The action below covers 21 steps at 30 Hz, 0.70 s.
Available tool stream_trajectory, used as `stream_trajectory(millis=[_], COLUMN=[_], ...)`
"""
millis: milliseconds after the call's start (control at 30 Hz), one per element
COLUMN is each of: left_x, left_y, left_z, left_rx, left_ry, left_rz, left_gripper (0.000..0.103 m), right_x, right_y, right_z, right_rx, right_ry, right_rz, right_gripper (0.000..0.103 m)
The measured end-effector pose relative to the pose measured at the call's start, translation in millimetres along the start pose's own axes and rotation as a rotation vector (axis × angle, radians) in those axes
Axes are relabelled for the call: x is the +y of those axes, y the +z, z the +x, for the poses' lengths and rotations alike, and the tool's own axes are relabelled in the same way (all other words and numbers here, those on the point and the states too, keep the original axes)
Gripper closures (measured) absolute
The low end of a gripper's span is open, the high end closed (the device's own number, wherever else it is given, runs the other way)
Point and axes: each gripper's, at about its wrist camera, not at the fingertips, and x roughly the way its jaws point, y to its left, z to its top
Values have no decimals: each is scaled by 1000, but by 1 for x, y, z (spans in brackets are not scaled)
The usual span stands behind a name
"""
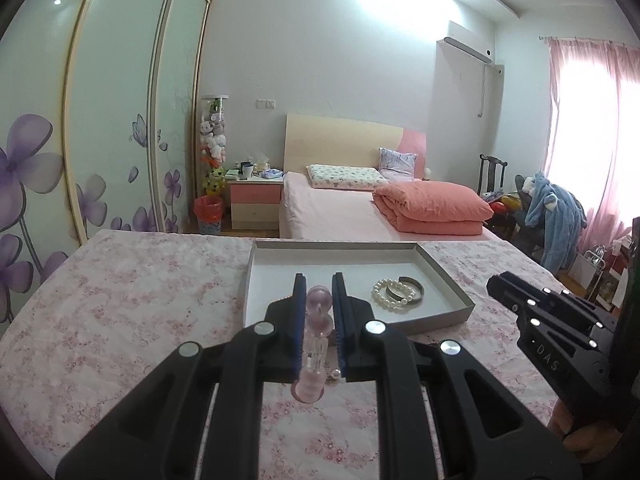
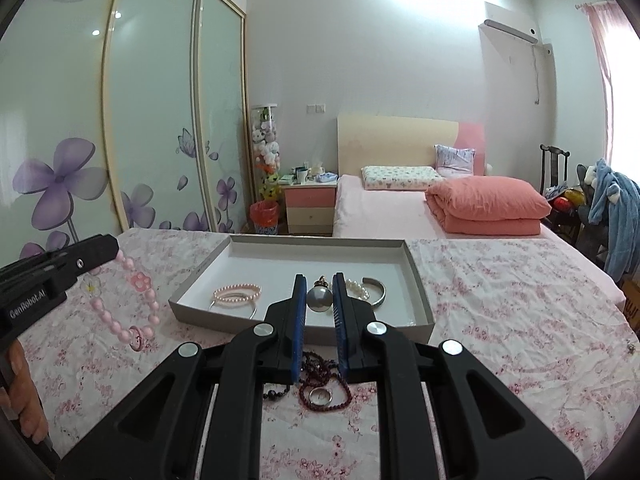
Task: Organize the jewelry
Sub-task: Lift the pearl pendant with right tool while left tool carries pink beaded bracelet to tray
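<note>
You're mid-carry w/ both hands loaded, heading for the grey tray [image 2: 416, 276] at frame centre on the floral cloth [image 2: 500, 300]. Left gripper [image 1: 319, 292]: jaws pinching the pink bead bracelet [image 2: 132, 308]; in the right wrist view it dangles from the tips at left of frame, above the cloth and just left of the tray. Right gripper [image 2: 319, 294]: jaws pinching a grey pearl pendant [image 2: 319, 298] w/ a gold cap, held in front of the tray's middle. Already in the tray: pink pearl bangles [image 2: 236, 294] lower left, white pearl bracelet [image 1: 394, 294] and silver cuff [image 2: 378, 290] to the right. Still loose on the cloth, bottom centre btwn the right fingers: dark red bead strand [image 2: 320, 376] and a ring [image 2: 320, 396]. Next, prob. bring each load over a bare patch of tray, lower till it nearly rests, then let go; bracelet swings, so let it settle first, and keep the pendant off the cuff so nothing tangles. After that, the strand and ring.
</note>
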Motion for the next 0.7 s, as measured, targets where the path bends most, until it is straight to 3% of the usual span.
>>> stream_trajectory(millis=[700], left_x=[-8], left_y=[17], left_z=[47], left_rx=[24], left_ry=[23], left_rz=[41], left_gripper=[89], right_x=[-3], right_y=[27], right_z=[27], right_rx=[-49], right_ry=[-65], right_rz=[-5], right_gripper=[89])
